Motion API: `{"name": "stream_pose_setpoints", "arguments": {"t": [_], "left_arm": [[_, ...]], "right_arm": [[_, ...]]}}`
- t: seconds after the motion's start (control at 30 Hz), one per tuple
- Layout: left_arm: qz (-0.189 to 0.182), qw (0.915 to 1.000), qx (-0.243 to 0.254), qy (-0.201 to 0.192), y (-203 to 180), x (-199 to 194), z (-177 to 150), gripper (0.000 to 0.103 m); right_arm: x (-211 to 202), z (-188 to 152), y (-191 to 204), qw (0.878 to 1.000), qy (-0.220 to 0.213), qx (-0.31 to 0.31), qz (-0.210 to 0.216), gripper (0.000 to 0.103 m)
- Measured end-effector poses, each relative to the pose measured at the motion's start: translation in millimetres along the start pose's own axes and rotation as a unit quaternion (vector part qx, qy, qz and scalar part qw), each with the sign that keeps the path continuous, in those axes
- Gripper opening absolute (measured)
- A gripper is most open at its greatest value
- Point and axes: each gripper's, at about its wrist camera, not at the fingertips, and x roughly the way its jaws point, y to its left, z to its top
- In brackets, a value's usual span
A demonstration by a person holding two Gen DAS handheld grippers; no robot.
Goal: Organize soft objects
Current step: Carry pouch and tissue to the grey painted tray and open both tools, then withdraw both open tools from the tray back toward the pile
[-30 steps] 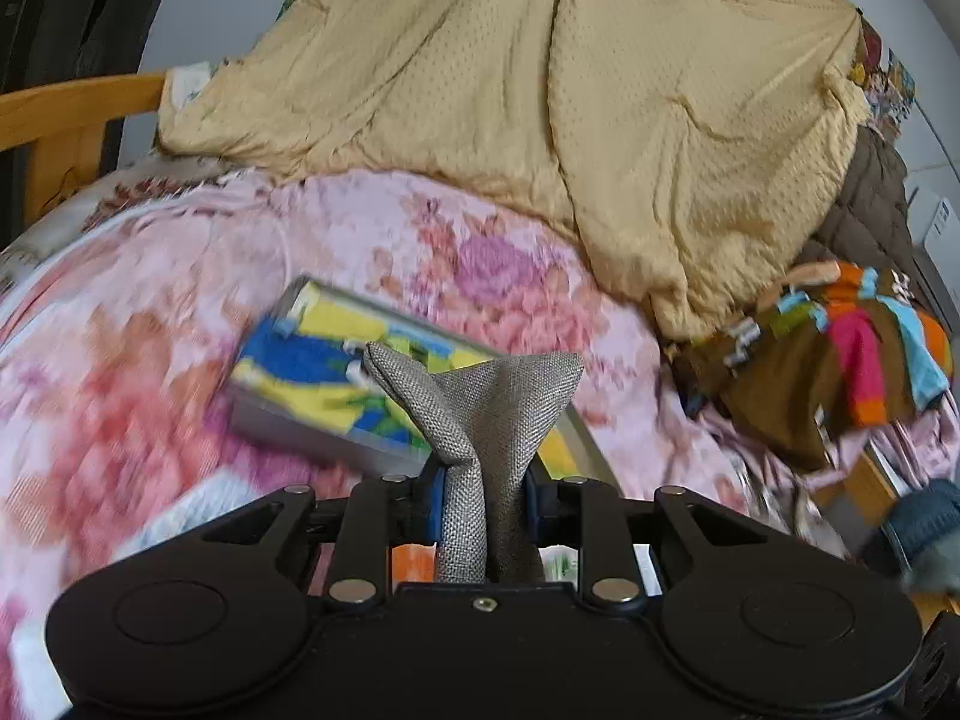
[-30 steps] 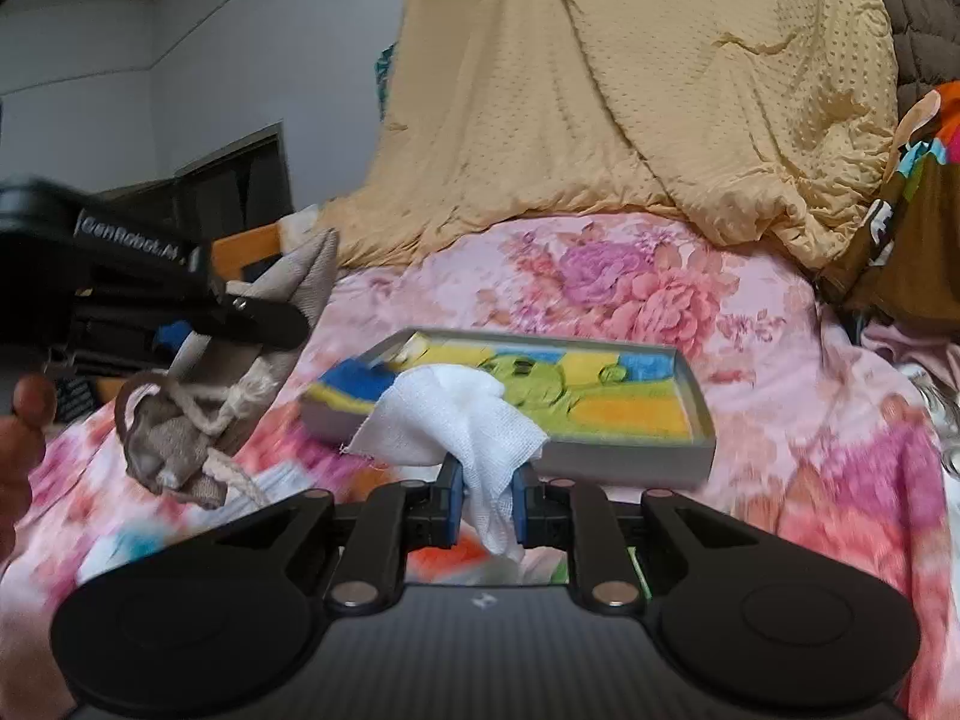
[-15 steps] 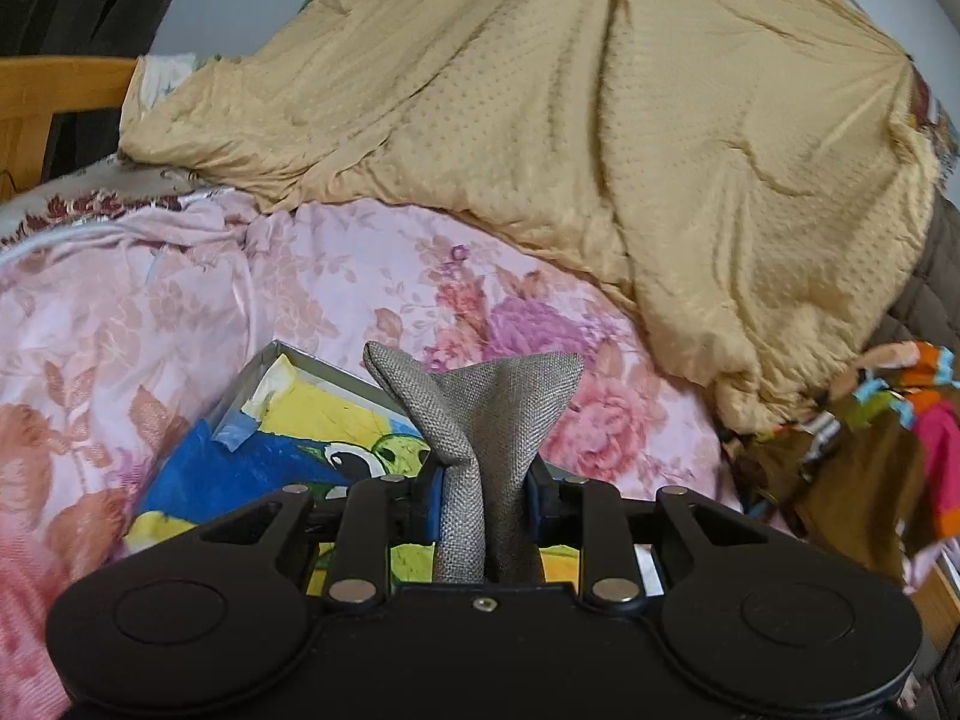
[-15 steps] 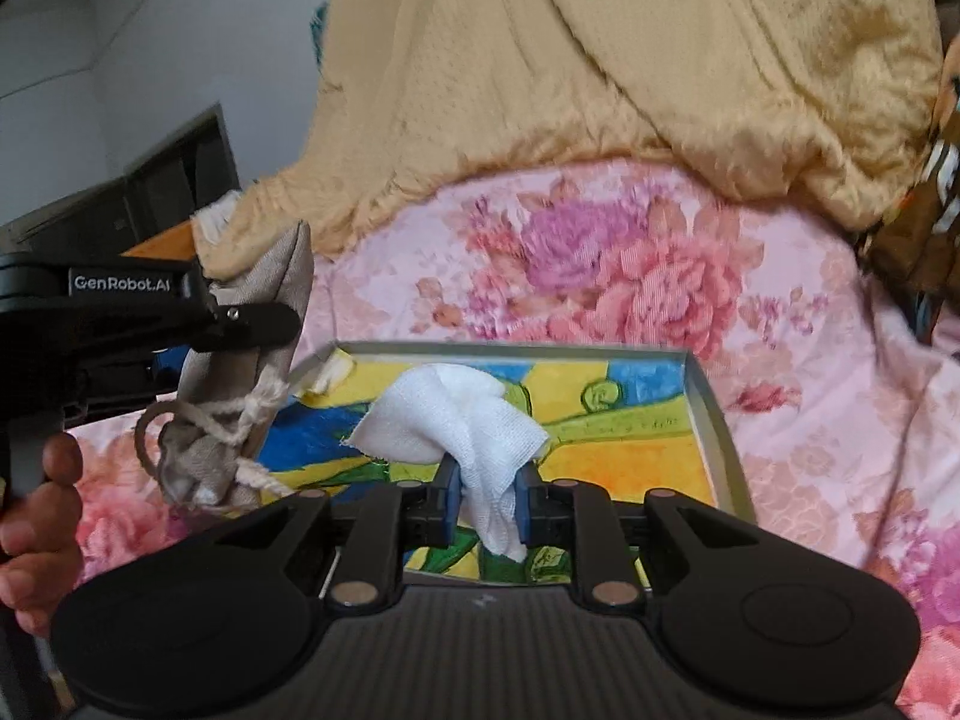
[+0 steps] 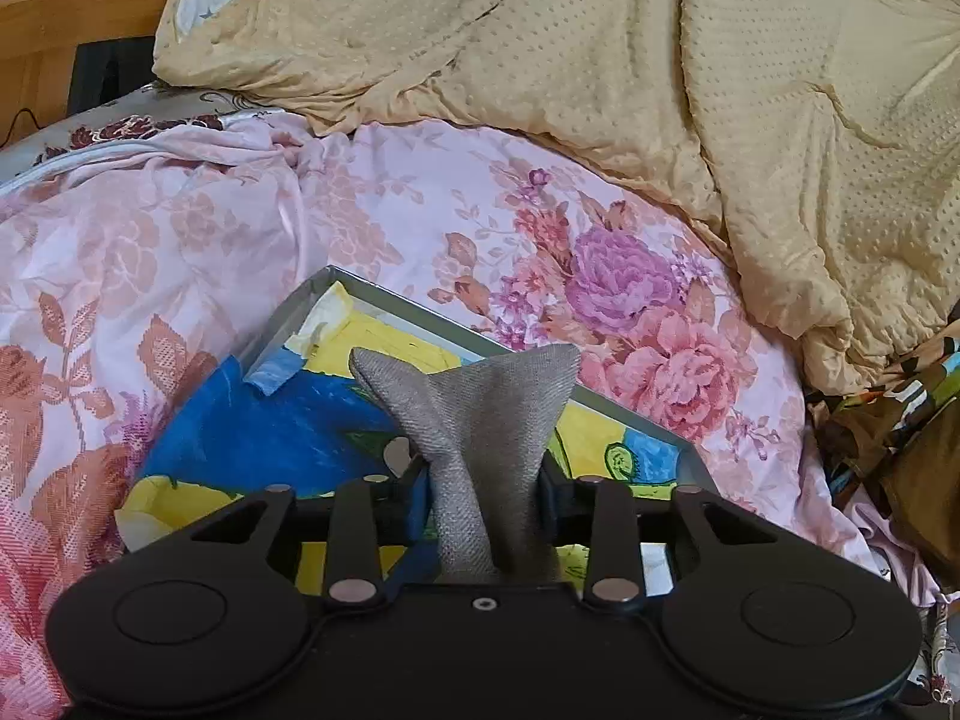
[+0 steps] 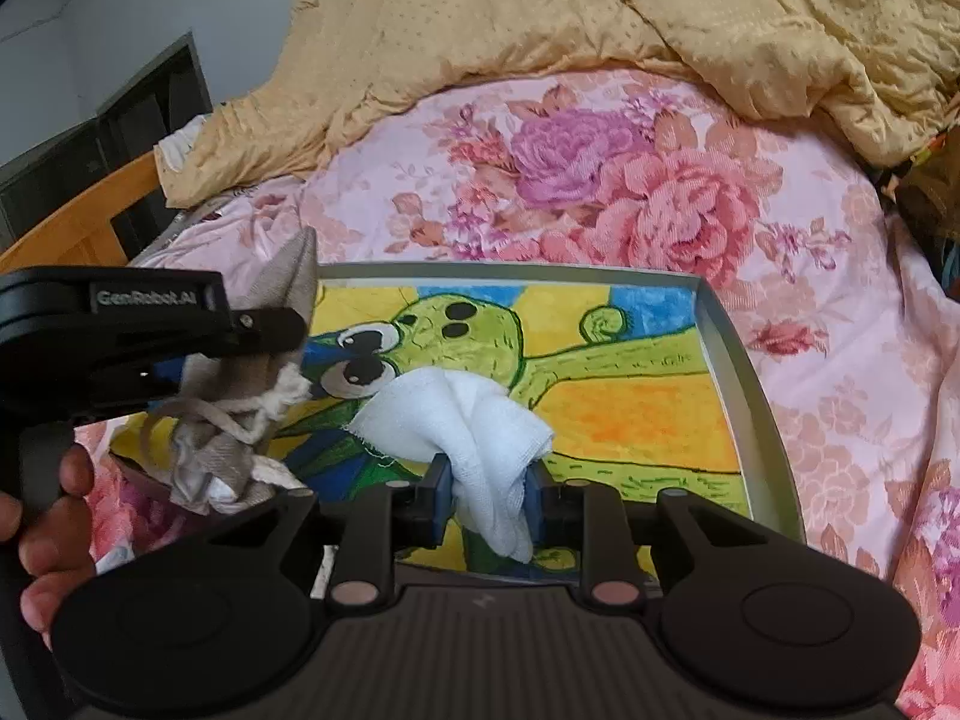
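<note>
1. Left claw (image 5: 483, 480): closed on one grey cloth pouch (image 5: 480, 420), pinched near its upper end. In the right wrist view its gathered lower part and cream drawstring hang free over the left edge of the tray (image 6: 729, 354).
2. Right claw (image 6: 486, 501): closed on one white gauze cloth (image 6: 462, 420), bunched between the fingers, held over the middle of the tray.
3. Tray: one, grey-rimmed, lined with a painted cartoon picture, resting on the bed's floral sheet (image 5: 198, 222). Nothing appears to lie loose in it, though the near part is hidden behind the claws.
4. Handling, pouch: judged light and limp, coarse weave, unlikely to slip. The loose drawstring could snag on the rim. The bunched neck is the best hold.
5. Handling, gauze: judged very light, soft and loosely woven, with frayed edges that may catch on a finger. Hold the bunched body.
6. Count: one pouch, one gauze cloth, one tray, two claws. A yellow blanket (image 5: 690, 90) lies heaped along the far edge of the bed.
</note>
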Motion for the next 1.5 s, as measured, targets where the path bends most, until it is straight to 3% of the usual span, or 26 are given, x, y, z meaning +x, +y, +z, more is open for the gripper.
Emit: {"name": "stream_pose_setpoints", "arguments": {"t": [0.2,0.3,0.37,0.43,0.57,0.73,1.03,1.5], "left_arm": [[0.007,1.0000,-0.005,0.005,1.0,2.0,1.9,0.046],[0.011,0.9999,-0.006,0.009,1.1,2.2,2.3,0.058],[0.009,0.9999,-0.004,0.007,1.6,0.3,1.0,0.063],[0.005,0.9999,-0.008,0.004,3.0,-3.4,-1.0,0.075],[-0.004,0.9999,-0.012,-0.011,5.4,-16.2,-5.3,0.078],[-0.015,0.9988,0.024,-0.041,-1.4,-47.5,-13.5,0.085],[-0.036,0.9920,0.079,-0.092,-12.1,-122.1,-33.3,0.096],[-0.049,0.9832,0.126,-0.122,-14.5,-230.4,-74.6,0.102]], "right_arm": [[4.9,-1.8,-0.3,1.000,0.011,-0.001,-0.005,0.035],[4.4,-1.9,-1.6,1.000,0.010,0.001,-0.007,0.049],[0.8,-1.7,-3.1,1.000,0.001,0.004,-0.008,0.064],[-4.8,-1.5,-4.9,1.000,-0.008,0.008,-0.009,0.071],[-22.3,-3.3,-7.3,1.000,-0.029,0.009,-0.010,0.086],[-57.9,-5.5,-8.3,0.997,-0.070,0.012,-0.011,0.095],[-134.7,-10.5,-4.1,0.991,-0.135,-0.001,-0.021,0.103],[-241.1,-50.5,31.1,0.977,-0.206,-0.048,-0.040,0.103]]}}
